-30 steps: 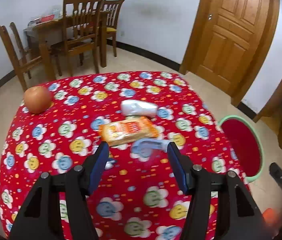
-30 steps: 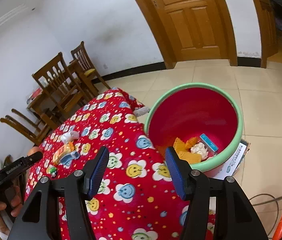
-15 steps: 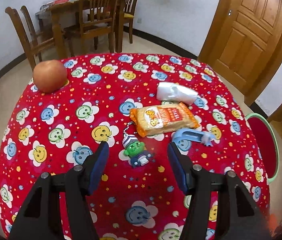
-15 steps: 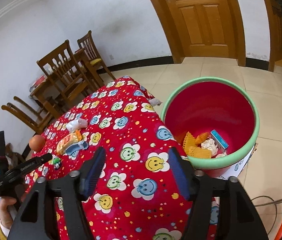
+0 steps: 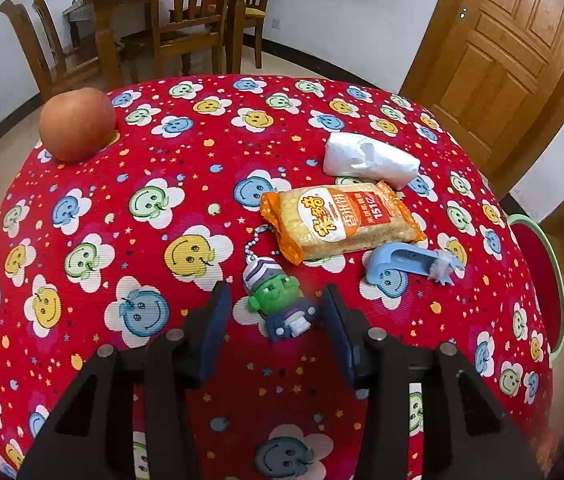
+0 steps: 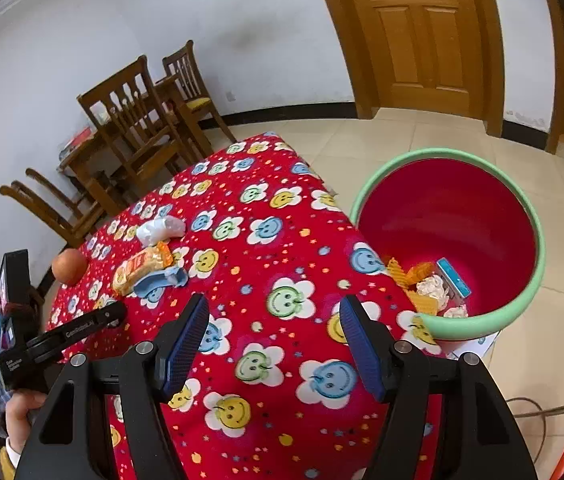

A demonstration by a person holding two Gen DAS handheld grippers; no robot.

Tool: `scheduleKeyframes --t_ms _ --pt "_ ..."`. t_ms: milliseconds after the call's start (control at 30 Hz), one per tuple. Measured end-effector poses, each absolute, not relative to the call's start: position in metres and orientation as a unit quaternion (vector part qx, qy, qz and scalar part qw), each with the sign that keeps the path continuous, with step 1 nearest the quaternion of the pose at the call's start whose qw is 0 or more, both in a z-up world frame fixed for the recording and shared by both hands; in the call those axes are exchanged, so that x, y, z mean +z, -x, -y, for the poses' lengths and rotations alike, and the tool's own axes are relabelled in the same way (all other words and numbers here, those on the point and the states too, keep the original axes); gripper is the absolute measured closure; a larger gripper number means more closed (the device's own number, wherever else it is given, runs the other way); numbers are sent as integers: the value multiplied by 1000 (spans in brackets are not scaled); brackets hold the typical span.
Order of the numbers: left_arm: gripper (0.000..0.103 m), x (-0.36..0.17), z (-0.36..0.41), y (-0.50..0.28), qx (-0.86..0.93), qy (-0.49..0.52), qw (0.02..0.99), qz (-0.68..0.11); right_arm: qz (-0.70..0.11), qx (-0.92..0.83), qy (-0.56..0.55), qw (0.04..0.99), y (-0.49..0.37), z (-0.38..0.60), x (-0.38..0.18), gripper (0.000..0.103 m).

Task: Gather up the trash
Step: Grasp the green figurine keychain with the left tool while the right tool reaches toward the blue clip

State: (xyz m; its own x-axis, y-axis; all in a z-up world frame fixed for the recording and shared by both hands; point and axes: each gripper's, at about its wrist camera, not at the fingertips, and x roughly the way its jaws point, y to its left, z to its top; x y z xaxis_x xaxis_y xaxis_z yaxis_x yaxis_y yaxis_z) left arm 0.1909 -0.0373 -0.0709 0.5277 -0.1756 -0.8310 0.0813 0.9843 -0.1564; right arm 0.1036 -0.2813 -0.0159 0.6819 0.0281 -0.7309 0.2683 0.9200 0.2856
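A green toy keychain [image 5: 278, 304] lies on the red smiley tablecloth [image 5: 142, 240] between the fingers of my left gripper [image 5: 276, 300]. Its jaws are closing, and a gap still shows on both sides of the toy. Just beyond lie an orange snack pack [image 5: 342, 220], a blue plastic piece [image 5: 402, 264] and a crumpled white wrapper [image 5: 366, 158]. My right gripper [image 6: 274, 308] hovers open over the near part of the tablecloth [image 6: 266, 232] with nothing between its fingers. The red bin with a green rim [image 6: 522, 292] stands on the floor at its right and holds several scraps [image 6: 430, 284].
A round orange-red fruit [image 5: 77, 124] sits at the table's far left corner. Wooden chairs and a table [image 5: 186, 20] stand by the wall behind, and a wooden door [image 5: 494, 52] is at the right. A hand [image 6: 22, 404] holds the left gripper at the table's left edge.
My left gripper has sunk toward the table. The toy keychain came into view and now lies between its narrowed fingers. My right gripper opened wider and swung from the bin toward the table.
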Motion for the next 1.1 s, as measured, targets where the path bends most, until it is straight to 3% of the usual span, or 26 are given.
scheduleKeyframes --t_ms 100,267,333,800,900,1100 --pt "66 -72 36 -190 -75 50 874 -477 -398 -63 -180 897 -110 272 -17 34" --pt "67 -73 31 -190 -85 66 876 -471 -408 -59 -170 895 -120 259 -21 34" --pt "78 -71 27 -188 -85 71 877 -468 -412 -57 -165 894 -125 252 -23 34" --pt "78 -52 -14 -175 -88 142 891 -423 -436 -30 -129 890 -165 203 -41 31" --pt "78 -49 -23 -175 -75 148 895 -413 -438 -24 -120 890 -174 193 -45 20" --pt "78 -49 -33 -175 -51 152 900 -405 -435 -15 -101 894 -192 174 -49 19"
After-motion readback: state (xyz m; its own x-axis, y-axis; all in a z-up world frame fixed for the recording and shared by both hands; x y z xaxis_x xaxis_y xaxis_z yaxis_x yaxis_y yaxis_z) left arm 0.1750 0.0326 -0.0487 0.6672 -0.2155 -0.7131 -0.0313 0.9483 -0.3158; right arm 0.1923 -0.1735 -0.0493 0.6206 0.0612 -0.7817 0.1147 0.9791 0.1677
